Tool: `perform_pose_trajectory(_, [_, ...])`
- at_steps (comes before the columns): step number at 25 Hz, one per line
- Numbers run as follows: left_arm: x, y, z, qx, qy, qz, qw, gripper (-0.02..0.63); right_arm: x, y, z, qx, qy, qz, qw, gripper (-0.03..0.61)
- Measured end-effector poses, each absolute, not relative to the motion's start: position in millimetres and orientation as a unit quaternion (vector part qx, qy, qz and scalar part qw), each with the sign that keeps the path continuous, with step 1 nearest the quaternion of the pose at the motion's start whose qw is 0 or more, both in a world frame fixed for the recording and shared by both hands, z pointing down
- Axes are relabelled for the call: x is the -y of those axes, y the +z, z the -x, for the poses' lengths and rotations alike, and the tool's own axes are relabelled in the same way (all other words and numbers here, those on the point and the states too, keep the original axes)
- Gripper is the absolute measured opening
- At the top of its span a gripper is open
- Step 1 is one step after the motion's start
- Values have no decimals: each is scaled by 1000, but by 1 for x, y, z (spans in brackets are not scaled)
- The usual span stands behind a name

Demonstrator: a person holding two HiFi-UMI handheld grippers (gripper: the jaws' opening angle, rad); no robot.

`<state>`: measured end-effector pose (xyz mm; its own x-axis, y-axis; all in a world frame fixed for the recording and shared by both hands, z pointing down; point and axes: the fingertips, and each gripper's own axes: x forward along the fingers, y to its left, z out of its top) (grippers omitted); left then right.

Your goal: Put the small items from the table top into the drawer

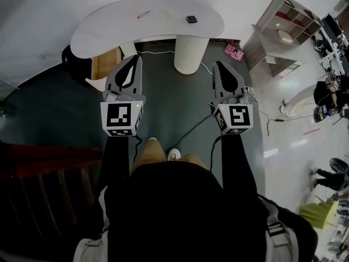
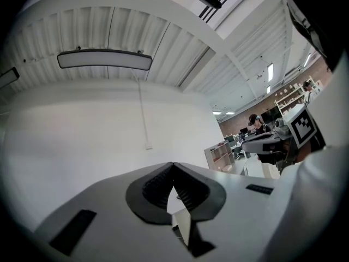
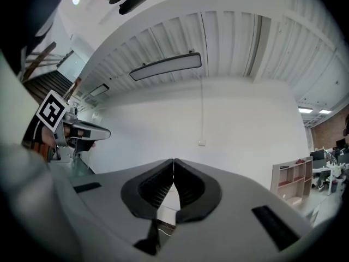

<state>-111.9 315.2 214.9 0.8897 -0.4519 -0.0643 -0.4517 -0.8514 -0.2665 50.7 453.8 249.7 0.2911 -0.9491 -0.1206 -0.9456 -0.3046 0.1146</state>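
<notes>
Two grippers point forward side by side, well apart from each other and short of the table. The left gripper (image 1: 136,60) has its jaws pressed fully together with nothing between them, and the right gripper (image 1: 220,65) is the same: its ribbed pads (image 3: 163,185) meet along one thin line and grip nothing. Each one carries a cube with black-and-white square markers at its rear, the left cube (image 1: 121,118) and the right cube (image 1: 236,118), held by arms in black sleeves. Ahead stands a white table (image 1: 109,29) with rounded ends on a thick white ribbed column (image 1: 191,53). The small items lie on its top, far from both grippers: a small dark object (image 1: 191,19) near the right end and a thin pink stick (image 1: 143,15) near the middle, the two clearly apart. Under the table's left end a wooden box (image 1: 106,63) shows – whether it is the drawer cannot be told from here. A pink object (image 1: 234,51) lies on the dark floor (image 1: 174,102) to the right of the column, and an open shelf unit (image 1: 283,26) stands farther right. Cables trail across the floor between the grippers – one runs toward the column's foot.
</notes>
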Motion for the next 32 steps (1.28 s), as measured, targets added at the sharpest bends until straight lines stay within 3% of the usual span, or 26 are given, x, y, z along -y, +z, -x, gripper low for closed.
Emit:
perform_pose_trajectory(14, [-259,228,70,-214,16,967,137,15,-398,265,-84,583,-90,-807,16,26])
perform_pose_trajectory(32, [-31,236,-91,-132,-1,982,134,15,-153,260,-210,556,-83,-827,26,26])
